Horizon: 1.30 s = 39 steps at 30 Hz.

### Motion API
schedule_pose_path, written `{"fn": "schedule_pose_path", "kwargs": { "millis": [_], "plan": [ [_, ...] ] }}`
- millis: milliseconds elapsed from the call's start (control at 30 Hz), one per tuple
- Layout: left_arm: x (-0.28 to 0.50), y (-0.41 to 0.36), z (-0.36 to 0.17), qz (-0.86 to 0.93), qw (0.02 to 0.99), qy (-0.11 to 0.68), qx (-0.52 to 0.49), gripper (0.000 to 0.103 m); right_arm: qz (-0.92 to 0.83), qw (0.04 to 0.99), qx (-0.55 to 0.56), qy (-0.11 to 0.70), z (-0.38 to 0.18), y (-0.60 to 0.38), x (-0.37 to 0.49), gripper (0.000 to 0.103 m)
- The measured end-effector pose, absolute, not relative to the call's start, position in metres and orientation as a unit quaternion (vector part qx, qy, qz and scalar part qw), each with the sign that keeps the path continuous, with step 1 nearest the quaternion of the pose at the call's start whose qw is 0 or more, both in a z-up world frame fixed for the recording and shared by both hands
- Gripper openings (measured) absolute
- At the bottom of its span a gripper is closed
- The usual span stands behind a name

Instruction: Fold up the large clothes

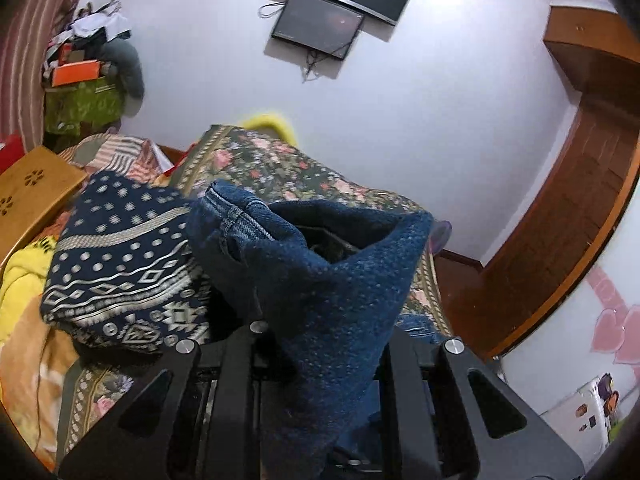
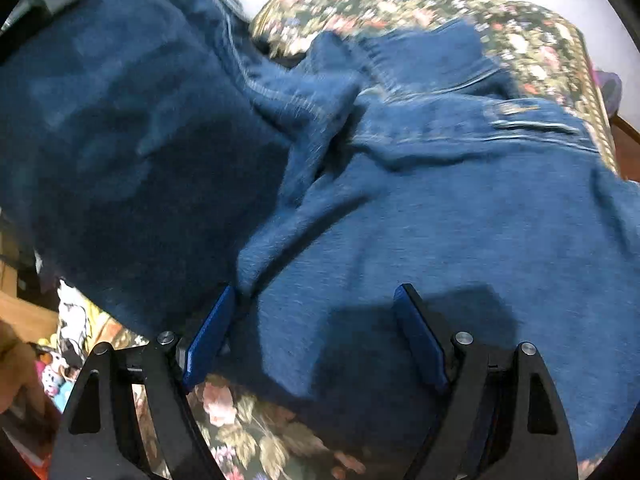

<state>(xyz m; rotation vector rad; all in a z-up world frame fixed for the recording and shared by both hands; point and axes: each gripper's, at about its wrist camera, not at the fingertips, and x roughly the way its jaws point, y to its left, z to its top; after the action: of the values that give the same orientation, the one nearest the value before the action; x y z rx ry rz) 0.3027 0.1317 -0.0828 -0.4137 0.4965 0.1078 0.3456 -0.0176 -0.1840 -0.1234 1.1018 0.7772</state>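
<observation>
Left gripper (image 1: 320,344) pinched on bunched jeans (image 1: 320,280), fingertips buried, so bite depth probably shallow; could slip free. Right gripper (image 2: 316,336) wide open, empty, over denim.

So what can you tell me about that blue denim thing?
The jeans are blue denim with stitched seams and a hemmed edge. One part is bunched and lifted, pinched in the left tool, hiding its fingers. The rest lies crumpled across the floral bedspread. The right tool hangs open above the fabric, its blue pads apart, gripping nothing.
</observation>
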Motion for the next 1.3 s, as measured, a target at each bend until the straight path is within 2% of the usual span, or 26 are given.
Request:
{"fn": "schedule_pose_path", "kwargs": {
  "millis": [167, 367, 500, 633, 800, 933, 1100, 1300],
  "plan": [
    [0.323, 0.087, -0.074, 0.016, 0.955, 0.242, -0.172, 0.015, 0.316, 0.834, -0.055, 0.449, -0.144, -0.086, 0.339, 0.079],
    [0.341, 0.005, -0.081, -0.067, 0.954, 0.262, -0.13, 0.015, 0.238, 0.873, -0.033, 0.425, -0.119, -0.17, 0.333, 0.079],
    [0.354, -0.048, -0.113, -0.134, 0.931, 0.326, -0.09, 0.016, 0.182, 0.885, -0.022, 0.428, -0.117, -0.217, 0.331, 0.079],
    [0.359, -0.083, -0.167, -0.153, 0.896, 0.417, -0.033, 0.02, 0.163, 0.884, -0.007, 0.437, -0.12, -0.238, 0.326, 0.079],
    [0.344, -0.083, -0.17, -0.149, 0.893, 0.424, 0.0, 0.028, 0.174, 0.886, -0.002, 0.431, -0.115, -0.24, 0.311, 0.079],
    [0.333, -0.074, -0.157, -0.168, 0.884, 0.436, -0.016, 0.041, 0.194, 0.892, -0.01, 0.408, -0.1, -0.231, 0.303, 0.079],
    [0.31, -0.057, -0.133, -0.194, 0.881, 0.427, -0.066, 0.042, 0.229, 0.896, -0.009, 0.38, -0.084, -0.209, 0.301, 0.079],
    [0.287, -0.023, -0.111, -0.152, 0.909, 0.385, -0.046, 0.049, 0.271, 0.888, -0.014, 0.372, -0.08, -0.169, 0.311, 0.079]
  ]
}}
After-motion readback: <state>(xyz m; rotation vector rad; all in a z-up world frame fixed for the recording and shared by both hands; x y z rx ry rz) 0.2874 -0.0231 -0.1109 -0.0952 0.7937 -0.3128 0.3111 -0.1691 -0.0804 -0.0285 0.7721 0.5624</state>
